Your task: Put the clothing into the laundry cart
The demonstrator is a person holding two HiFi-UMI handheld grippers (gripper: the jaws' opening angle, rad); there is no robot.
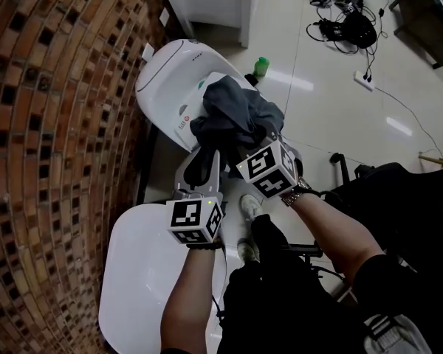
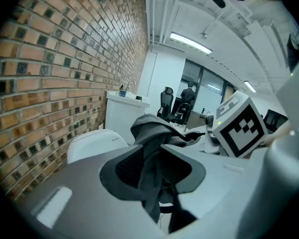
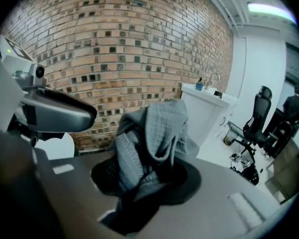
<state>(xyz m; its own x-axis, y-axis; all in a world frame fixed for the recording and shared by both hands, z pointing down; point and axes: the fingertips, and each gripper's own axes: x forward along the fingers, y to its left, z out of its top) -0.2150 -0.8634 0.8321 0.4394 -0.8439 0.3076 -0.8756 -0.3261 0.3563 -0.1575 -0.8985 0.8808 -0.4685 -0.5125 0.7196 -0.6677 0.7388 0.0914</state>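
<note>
The small label [image 1: 183, 115] on the white unit [image 1: 166, 76] beyond the jaws is too tiny to read. The grey clothing [image 1: 235, 109] hangs bunched between both sets of jaws, hiding their tips from above. The left gripper [image 2: 157, 151] pinches a narrow fold, and the right gripper [image 3: 142, 171] clamps the thicker bundle.

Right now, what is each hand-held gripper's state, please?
Left hand-held gripper: closed on the gray garment.
Right hand-held gripper: closed on the gray garment.
</note>
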